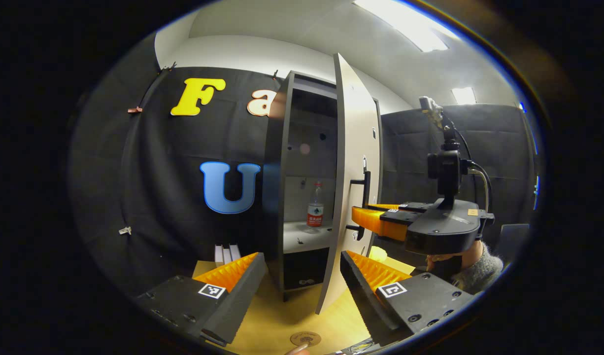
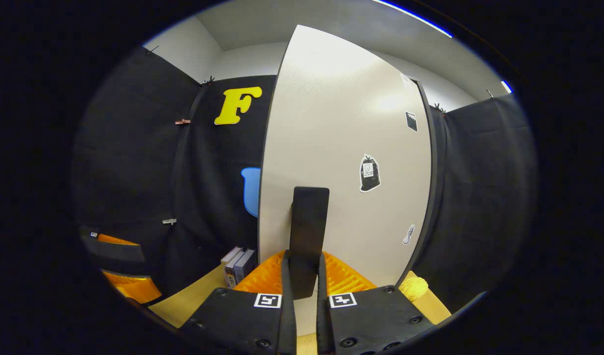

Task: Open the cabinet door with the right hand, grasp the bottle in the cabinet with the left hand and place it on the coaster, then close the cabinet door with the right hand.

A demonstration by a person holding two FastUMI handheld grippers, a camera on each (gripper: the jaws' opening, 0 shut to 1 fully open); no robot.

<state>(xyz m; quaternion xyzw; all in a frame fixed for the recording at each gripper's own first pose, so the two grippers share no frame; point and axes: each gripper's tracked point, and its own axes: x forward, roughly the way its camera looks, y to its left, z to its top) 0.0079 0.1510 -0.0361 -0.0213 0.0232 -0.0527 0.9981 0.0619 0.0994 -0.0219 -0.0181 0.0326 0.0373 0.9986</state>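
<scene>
Black handle sits pinched in the right gripper; door half open. Bottle stands on the cabinet shelf. Left gripper, spread, should wait until the door swings wider.

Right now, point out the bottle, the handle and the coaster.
bottle (image 1: 315, 212), left gripper view, on its label.
handle (image 2: 308, 231), right gripper view, mid-bar.
coaster (image 1: 305, 338), left gripper view, its centre.
</scene>
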